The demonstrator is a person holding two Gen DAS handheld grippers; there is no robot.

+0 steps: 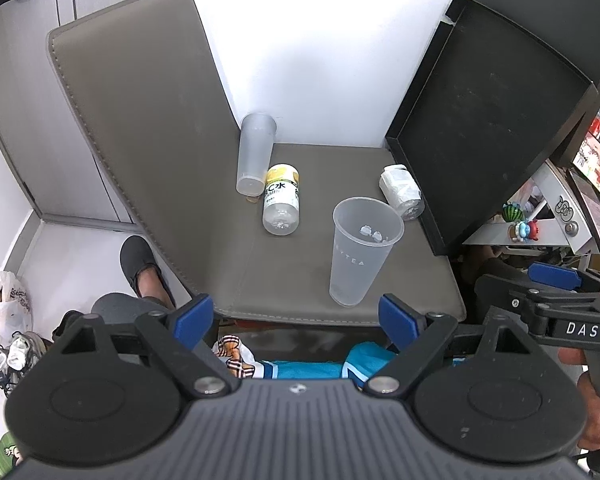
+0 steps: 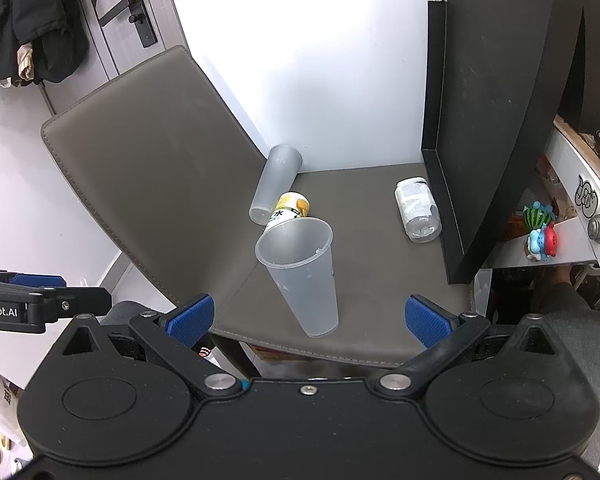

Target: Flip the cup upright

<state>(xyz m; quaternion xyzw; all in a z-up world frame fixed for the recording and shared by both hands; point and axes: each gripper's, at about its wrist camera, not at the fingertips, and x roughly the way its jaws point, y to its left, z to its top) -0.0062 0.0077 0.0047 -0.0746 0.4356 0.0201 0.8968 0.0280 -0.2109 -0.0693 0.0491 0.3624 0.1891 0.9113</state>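
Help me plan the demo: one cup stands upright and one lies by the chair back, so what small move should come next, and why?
Probably reach the left gripper toward the lying cup. It lies on its side against the chair back, touching the bottle, while the front cup already stands upright. Both grippers are open and hold nothing, and the right gripper sits behind the upright cup.

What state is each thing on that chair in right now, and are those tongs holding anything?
Near cup: upright, mouth up, free.
Far cup: on its side, against the backrest.
Yellow-label bottle: lying down.
Clear bottle: lying beside the black tray.
Left tongs: open, empty.
Right tongs: open, empty.
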